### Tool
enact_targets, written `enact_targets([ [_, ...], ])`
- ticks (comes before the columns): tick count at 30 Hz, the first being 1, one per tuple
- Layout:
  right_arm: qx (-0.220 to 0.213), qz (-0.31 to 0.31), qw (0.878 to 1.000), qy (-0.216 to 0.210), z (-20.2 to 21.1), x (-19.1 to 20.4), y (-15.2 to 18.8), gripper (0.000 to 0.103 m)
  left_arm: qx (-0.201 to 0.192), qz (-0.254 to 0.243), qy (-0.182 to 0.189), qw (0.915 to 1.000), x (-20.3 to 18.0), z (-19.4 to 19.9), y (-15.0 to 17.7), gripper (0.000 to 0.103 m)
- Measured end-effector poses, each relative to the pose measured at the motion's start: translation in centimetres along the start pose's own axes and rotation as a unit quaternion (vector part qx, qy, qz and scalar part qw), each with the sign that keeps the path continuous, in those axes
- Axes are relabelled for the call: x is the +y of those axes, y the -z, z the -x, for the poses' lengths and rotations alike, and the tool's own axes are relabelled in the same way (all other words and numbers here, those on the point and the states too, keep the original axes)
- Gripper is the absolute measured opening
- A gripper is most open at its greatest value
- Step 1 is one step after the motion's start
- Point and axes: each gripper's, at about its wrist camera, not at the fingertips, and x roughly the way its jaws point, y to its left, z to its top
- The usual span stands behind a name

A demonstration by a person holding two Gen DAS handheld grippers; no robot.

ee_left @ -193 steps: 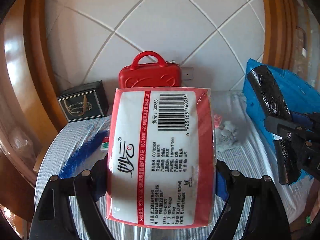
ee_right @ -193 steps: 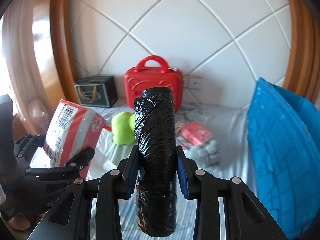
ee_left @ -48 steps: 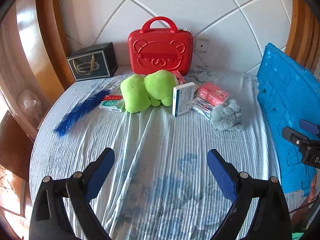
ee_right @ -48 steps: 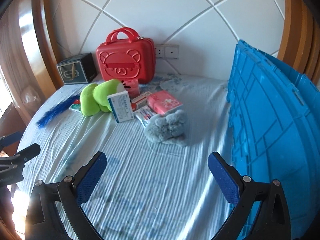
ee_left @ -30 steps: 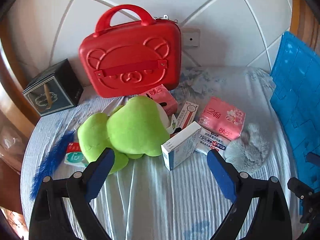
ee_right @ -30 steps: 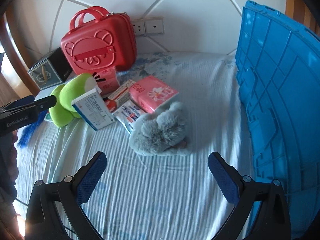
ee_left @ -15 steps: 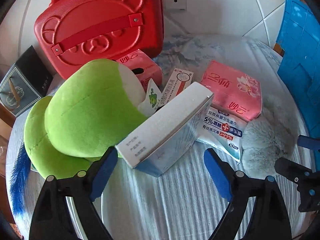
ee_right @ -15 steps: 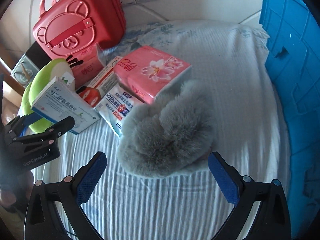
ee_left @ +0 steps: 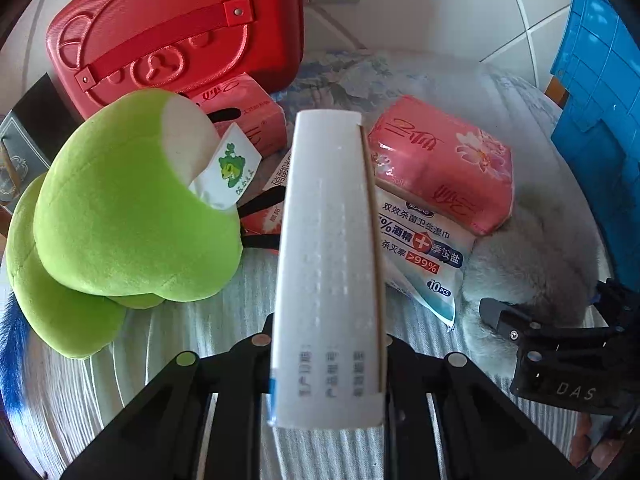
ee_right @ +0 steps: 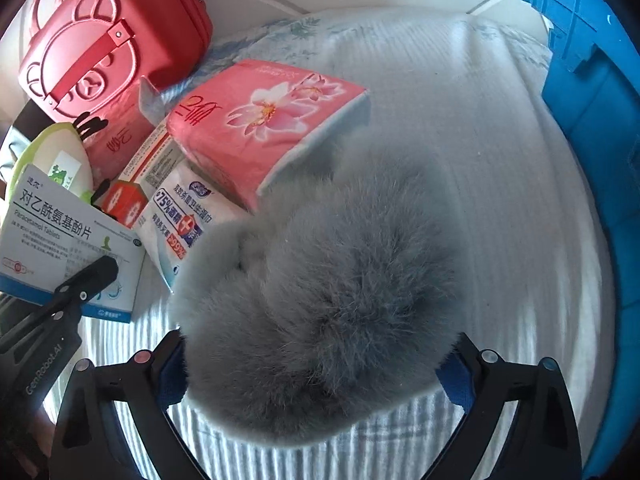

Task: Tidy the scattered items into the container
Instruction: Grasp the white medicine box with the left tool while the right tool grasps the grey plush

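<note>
White wall tiles (ee_left: 420, 20) with diagonal grout lines are seen behind a round table covered by a pale blue striped cloth (ee_right: 460, 128). Against the wall a red hard-shell case with an embossed bear face (ee_left: 172, 36) is stood upright, and a blue plastic crate (ee_right: 592, 128), the container, is set at the right edge of the table.

A white cardboard medicine box with a blue stripe (ee_left: 328, 264) is clamped edge-on between the pads of the left gripper (ee_left: 326, 364), whose jaws are drawn nearly together on it. Just beside the box on the left a bright green plush toy (ee_left: 120, 216) is lying, and on the right a white pack of disinfectant wipes (ee_left: 420, 252) is tucked partly under a pink floral tissue pack (ee_right: 260, 128). A second, red tissue pack (ee_left: 240, 112) is leaned against the case.

A fluffy grey fur item (ee_right: 328, 292) is straddled by the right gripper (ee_right: 312, 364), whose jaws are spread wide. The blue pads (ee_right: 452, 380) are partly buried in the fur at both sides; firm pressing cannot be told.
</note>
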Motion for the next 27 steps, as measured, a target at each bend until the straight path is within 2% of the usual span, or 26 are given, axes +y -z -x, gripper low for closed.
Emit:
enact_targets([
  [7, 0.003, -0.003, 1.000, 0.010, -0.2, -0.4, -0.2, 0.101, 0.002, 0.008, 0.006, 0.9999, 0.1, 0.2, 0.3, 0.017],
  [8, -0.002, 0.000, 1.000, 0.016, 0.0, -0.3, -0.1, 0.089, 0.003, 0.010, 0.008, 0.9999, 0.1, 0.3, 0.4, 0.017],
  [9, -0.008, 0.003, 1.000, 0.017, 0.3, -0.1, 0.0, 0.069, 0.004, 0.010, 0.011, 0.9999, 0.0, 0.5, 0.5, 0.017],
  [11, -0.013, -0.001, 1.000, 0.014, 0.9, -0.1, 0.1, 0.057, 0.003, 0.007, 0.014, 0.9999, -0.4, 1.0, 0.8, 0.017],
  [18, -0.046, 0.020, 0.999, -0.009, 5.3, 1.3, 1.3, 0.049, -0.030, 0.007, 0.014, 0.9994, -0.8, 5.6, 1.1, 0.017],
  [27, -0.149, 0.065, 0.986, -0.050, 16.3, 4.9, 3.7, 0.049, -0.123, 0.018, -0.017, 0.9921, -1.0, 17.3, 3.0, 0.017],
])
